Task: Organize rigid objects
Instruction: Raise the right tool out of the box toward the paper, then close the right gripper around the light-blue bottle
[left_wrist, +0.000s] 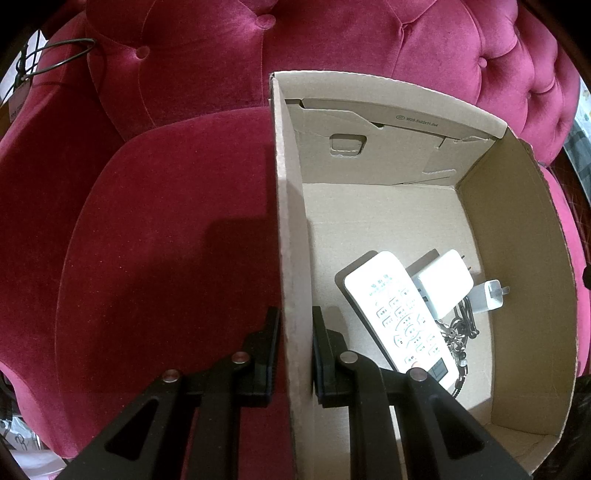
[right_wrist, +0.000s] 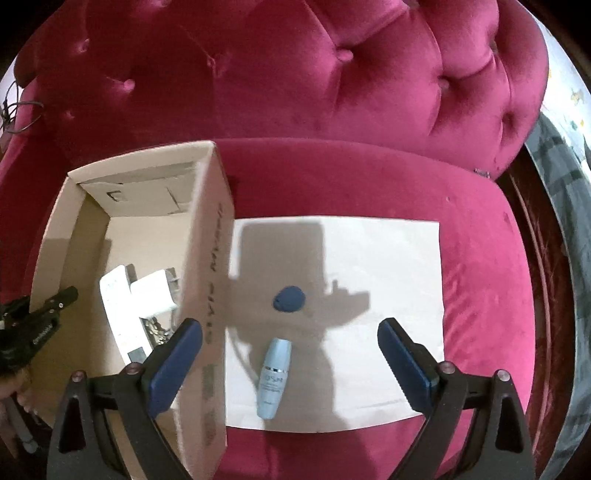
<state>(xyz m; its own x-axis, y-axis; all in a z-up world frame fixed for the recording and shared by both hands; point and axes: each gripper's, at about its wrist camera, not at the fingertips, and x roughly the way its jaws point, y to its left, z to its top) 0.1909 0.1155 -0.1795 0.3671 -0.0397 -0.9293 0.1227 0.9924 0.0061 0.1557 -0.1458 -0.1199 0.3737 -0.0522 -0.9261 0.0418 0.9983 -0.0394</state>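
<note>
Clamping the cardboard box (left_wrist: 291, 258) wall, the left gripper (left_wrist: 295, 354) holds it; the right gripper (right_wrist: 290, 354) gapes empty above a pale blue bottle (right_wrist: 273, 380).

Tufted crimson velvet armchair (right_wrist: 332, 74), buttoned back, hard shadows on seat

Hard light from above blew out the white remote (left_wrist: 400, 314) and charger (left_wrist: 445, 282) and threw crisp dark shadows across the paper sheet (right_wrist: 388, 266). Fisheye bending darkened the corners, and the cardboard box (right_wrist: 212, 258) looked slightly motion-blurred.
</note>
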